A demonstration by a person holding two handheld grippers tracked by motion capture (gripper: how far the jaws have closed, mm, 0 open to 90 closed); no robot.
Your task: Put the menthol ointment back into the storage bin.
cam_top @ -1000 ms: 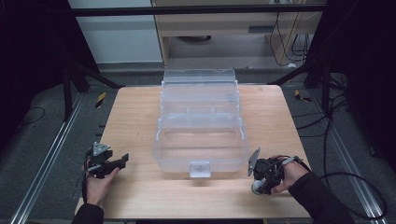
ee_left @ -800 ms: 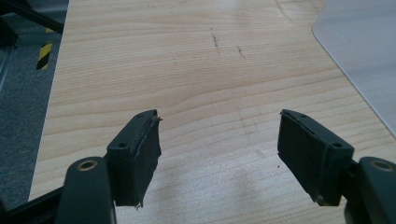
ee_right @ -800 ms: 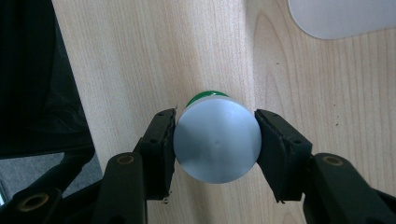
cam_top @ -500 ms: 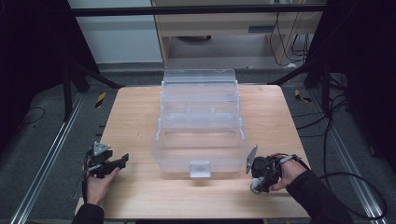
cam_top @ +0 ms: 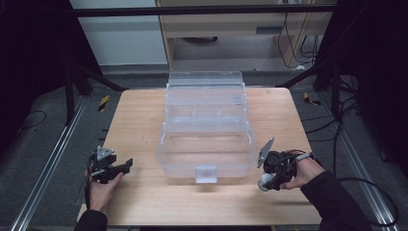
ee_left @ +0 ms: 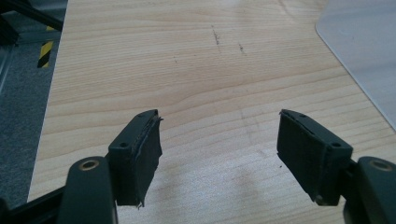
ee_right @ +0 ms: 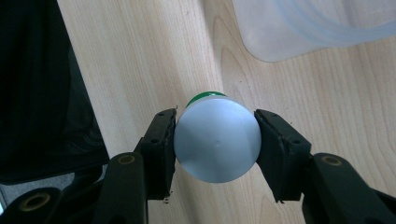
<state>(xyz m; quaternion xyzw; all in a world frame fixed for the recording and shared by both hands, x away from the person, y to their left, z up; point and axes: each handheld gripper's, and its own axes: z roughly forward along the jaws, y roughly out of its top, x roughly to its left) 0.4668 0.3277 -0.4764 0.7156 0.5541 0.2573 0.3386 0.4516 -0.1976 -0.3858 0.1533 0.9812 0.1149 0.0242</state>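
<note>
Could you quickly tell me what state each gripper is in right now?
Left gripper: open, nothing between its jaws.
Right gripper: closed on a white round container with a green end.

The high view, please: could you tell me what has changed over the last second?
The right gripper, shut on a grey-bottomed cylinder, edged slightly left toward the clear box. The open left gripper and the box stayed put.

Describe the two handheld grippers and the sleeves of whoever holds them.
Both are black. The left gripper carries a grey three-cornered plate on top, and its flat rectangular pads have frayed edges. The right gripper bears a similar grey plate, with a black cable trailing from it. Each arm wears a dark sleeve.
</note>
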